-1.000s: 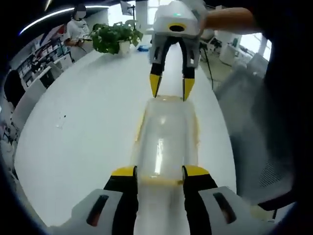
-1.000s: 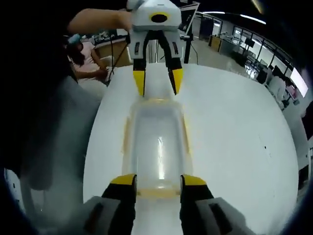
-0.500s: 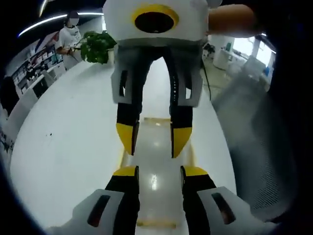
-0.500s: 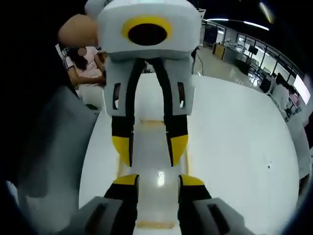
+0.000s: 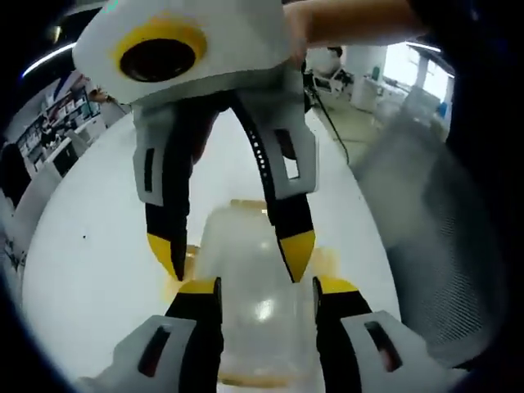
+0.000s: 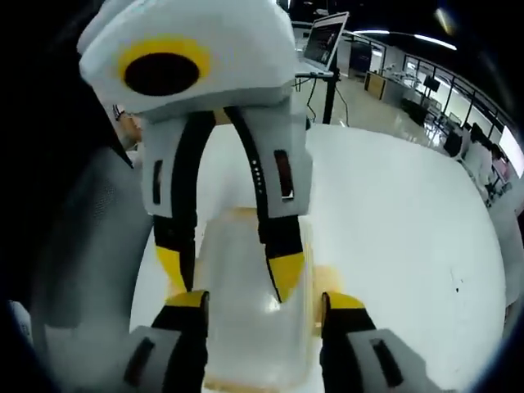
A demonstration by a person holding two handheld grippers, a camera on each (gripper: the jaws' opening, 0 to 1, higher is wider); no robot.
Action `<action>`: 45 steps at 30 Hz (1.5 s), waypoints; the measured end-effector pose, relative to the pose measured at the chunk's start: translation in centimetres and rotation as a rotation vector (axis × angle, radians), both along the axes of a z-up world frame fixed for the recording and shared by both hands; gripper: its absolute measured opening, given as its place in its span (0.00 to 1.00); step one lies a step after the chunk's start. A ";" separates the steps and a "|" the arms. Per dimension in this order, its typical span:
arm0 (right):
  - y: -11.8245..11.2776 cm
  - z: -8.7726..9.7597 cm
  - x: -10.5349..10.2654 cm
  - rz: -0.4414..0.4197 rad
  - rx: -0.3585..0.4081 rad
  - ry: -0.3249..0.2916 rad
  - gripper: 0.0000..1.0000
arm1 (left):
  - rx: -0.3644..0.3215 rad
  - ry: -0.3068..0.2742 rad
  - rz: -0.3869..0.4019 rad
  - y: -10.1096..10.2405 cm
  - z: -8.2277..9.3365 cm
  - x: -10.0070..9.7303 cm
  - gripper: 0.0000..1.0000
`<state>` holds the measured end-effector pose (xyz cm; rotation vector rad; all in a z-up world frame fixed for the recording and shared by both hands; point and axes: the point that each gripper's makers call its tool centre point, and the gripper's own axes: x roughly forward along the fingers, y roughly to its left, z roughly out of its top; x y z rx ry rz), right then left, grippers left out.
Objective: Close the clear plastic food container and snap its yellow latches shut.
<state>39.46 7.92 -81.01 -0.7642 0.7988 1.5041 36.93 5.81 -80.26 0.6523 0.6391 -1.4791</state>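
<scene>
Two hand-held tools meet nose to nose over a clear plastic food container (image 5: 246, 270) lying on a white counter (image 5: 90, 262). In the left gripper view, the left tool (image 5: 264, 288) rises from the bottom with its yellow-tipped jaws spread apart on either side of the container, the clear body showing between them; whether the jaws press against its walls cannot be told. The right tool (image 5: 233, 255) comes down from the top of that view, a person's hand (image 5: 344, 20) on its white housing, its two yellow tips spread and resting at or just above the container's long sides, where yellow latches (image 5: 323, 260) show at the edge. In the right gripper view, the right tool (image 6: 266, 299) likewise straddles the container (image 6: 237, 270) with its jaws released and apart, while the left tool (image 6: 225, 274) descends opposite it, tips spread over the lid. A grey mesh chair back (image 5: 426, 237) stands beside the counter's edge.
</scene>
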 end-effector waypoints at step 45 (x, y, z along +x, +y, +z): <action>-0.3 -2.1 0.1 0.093 -0.204 0.289 0.50 | -0.016 -0.322 0.056 0.3 -1.8 -0.9 0.37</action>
